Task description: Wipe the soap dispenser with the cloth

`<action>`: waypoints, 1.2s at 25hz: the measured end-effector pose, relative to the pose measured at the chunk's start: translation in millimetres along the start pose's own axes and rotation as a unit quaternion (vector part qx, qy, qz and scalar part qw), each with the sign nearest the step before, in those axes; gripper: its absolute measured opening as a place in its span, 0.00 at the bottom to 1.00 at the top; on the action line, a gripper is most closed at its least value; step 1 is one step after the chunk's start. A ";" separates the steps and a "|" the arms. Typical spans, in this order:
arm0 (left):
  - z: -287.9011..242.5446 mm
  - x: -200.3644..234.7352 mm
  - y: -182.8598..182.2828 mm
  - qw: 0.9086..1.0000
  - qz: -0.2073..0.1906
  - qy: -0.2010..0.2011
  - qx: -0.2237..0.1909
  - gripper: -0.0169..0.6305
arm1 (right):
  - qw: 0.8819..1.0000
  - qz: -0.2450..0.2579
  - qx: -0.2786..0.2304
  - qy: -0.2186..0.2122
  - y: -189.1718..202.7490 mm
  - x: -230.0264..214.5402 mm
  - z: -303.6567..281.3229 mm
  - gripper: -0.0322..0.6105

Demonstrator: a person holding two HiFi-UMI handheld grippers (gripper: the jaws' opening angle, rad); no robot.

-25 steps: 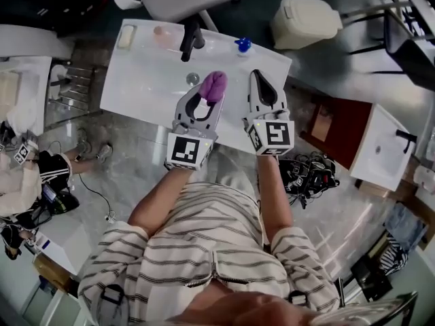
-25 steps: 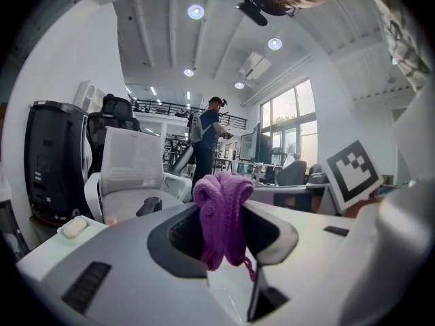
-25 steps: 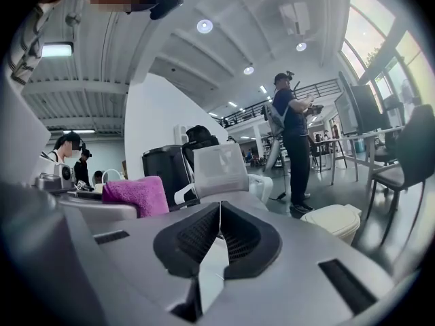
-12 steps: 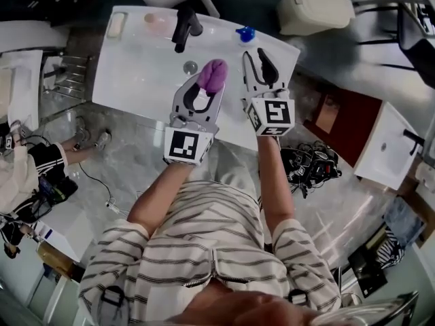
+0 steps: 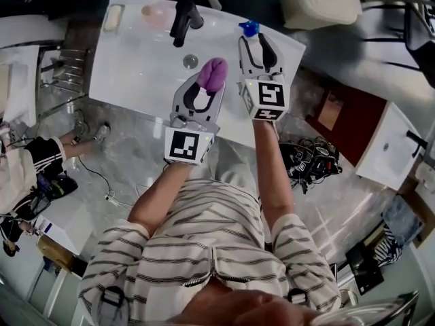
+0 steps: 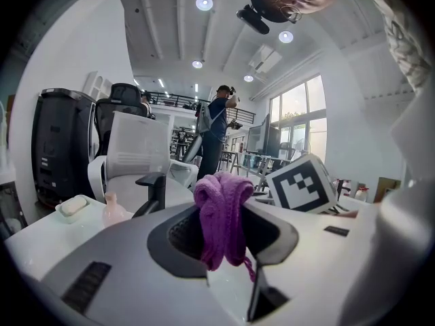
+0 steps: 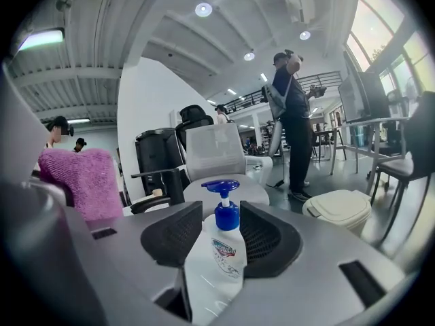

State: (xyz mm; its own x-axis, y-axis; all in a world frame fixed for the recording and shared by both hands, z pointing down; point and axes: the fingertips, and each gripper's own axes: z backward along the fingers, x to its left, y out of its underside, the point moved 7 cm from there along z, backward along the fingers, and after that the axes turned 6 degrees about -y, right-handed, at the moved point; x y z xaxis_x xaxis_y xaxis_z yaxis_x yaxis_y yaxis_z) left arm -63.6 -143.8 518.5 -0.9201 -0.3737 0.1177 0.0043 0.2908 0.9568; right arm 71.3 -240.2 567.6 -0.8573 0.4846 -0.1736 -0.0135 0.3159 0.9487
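Observation:
A white soap dispenser with a blue pump [image 5: 249,28] stands at the far right edge of the white sink counter [image 5: 136,66]. My right gripper [image 5: 254,43] reaches it. Its jaws have just been opening, and the dispenser [image 7: 221,257] stands between the dark pads [image 7: 170,240], which do not press on it. To its left, my left gripper [image 5: 211,85] is shut on a bunched purple cloth [image 5: 213,72] and holds it over the basin. The cloth [image 6: 221,216] hangs between that gripper's pads.
A black faucet [image 5: 183,15] and a drain [image 5: 190,61] sit in the basin. A pink bottle [image 5: 155,15] and a soap dish [image 5: 112,17] stand at the back left. A beige bin [image 5: 319,2] and a cable pile [image 5: 309,161] are on the floor to the right.
My right gripper has moved forward across the counter to the dispenser, and its jaws have gone from shut to open around the bottle. The left gripper with the cloth has barely shifted.

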 end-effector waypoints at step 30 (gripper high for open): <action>9.0 11.6 16.9 1.000 0.005 -0.013 0.006 0.23 | 0.999 0.022 0.040 0.030 7.0 -7.2 -17.1 0.25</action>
State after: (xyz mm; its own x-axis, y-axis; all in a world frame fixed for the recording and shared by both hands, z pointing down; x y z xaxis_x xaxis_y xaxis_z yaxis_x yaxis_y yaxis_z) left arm -77.7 -135.3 533.6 -0.9295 -0.3482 0.1213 0.0102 0.3045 0.9525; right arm 68.5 -255.4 580.1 -0.8853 0.4509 -0.1133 0.0644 0.3604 0.9306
